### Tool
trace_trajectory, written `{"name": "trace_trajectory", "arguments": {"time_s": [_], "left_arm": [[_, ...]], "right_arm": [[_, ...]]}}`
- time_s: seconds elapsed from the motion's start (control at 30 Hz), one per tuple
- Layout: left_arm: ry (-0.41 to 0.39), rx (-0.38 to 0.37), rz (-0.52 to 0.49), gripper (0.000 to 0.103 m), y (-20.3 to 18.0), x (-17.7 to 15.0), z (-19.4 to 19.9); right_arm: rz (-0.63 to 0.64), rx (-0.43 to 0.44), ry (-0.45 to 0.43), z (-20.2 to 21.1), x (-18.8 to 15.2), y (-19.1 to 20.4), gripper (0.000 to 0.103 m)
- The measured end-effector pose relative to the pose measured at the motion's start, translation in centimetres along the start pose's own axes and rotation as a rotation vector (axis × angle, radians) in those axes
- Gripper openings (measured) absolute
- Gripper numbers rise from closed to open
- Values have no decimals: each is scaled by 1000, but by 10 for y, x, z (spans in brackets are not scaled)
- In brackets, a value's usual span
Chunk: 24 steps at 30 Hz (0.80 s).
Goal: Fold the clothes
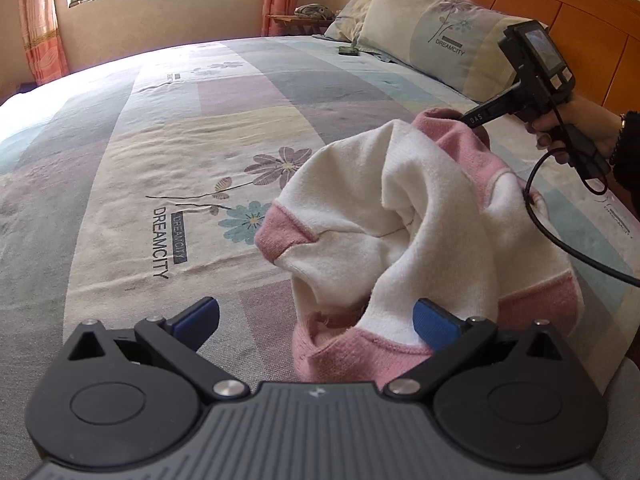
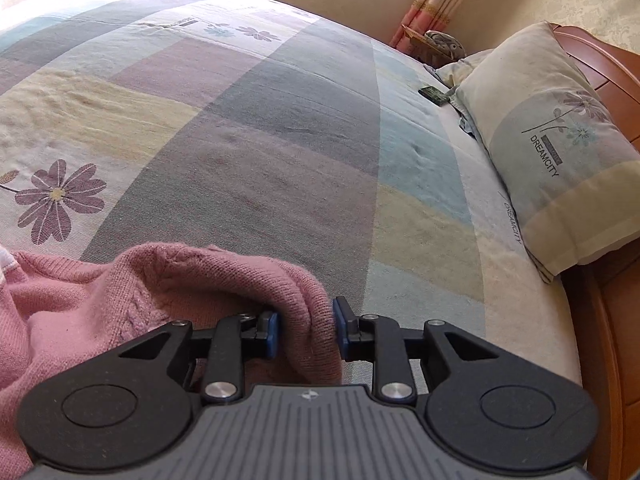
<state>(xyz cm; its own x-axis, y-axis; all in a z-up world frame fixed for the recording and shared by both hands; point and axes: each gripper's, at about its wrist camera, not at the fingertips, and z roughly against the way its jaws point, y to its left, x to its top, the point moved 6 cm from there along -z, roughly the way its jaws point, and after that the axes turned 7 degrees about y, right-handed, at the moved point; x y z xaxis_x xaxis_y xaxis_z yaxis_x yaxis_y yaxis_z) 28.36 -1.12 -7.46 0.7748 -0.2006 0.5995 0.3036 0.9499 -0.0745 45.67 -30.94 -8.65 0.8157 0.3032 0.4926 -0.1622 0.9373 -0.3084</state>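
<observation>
A pink and white knitted sweater (image 1: 420, 216) lies crumpled on the bed, partly turned inside out. My left gripper (image 1: 320, 320) is open wide just above its near pink hem, and the right blue pad (image 1: 434, 324) touches the fabric without any grip. In the right wrist view my right gripper (image 2: 306, 330) has a fold of the pink sweater (image 2: 200, 280) filling the gap between its blue pads. The left wrist view shows that gripper (image 1: 470, 120), held by a hand (image 1: 576, 128), pinching the sweater's far pink edge, which stands raised off the bed.
The patchwork bedspread (image 1: 180, 152) with flower prints stretches far to the left. Pillows (image 1: 440, 28) lean on the wooden headboard (image 1: 580, 20) at the right. A small dark object (image 2: 434, 94) lies near the pillows. A black cable (image 1: 560, 240) trails over the sweater's right side.
</observation>
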Motion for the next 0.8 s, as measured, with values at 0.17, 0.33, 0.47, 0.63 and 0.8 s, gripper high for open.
{"name": "trace_trajectory", "arguments": {"time_s": [0.17, 0.33, 0.47, 0.63, 0.8], "left_arm": [[-1, -19, 24, 102, 2, -4, 3], [-16, 15, 79, 102, 17, 2, 11], [-25, -26, 159, 102, 36, 12, 4], [16, -48, 202, 102, 40, 13, -19], [80, -44, 178, 102, 30, -8, -29]], "right_arm": [[13, 49, -81, 56, -25, 5, 54], [21, 141, -131, 118, -61, 18, 65], [47, 228, -154, 156, -97, 45, 66], [118, 281, -178, 178, -128, 94, 66], [166, 294, -237, 196, -117, 128, 66]]}}
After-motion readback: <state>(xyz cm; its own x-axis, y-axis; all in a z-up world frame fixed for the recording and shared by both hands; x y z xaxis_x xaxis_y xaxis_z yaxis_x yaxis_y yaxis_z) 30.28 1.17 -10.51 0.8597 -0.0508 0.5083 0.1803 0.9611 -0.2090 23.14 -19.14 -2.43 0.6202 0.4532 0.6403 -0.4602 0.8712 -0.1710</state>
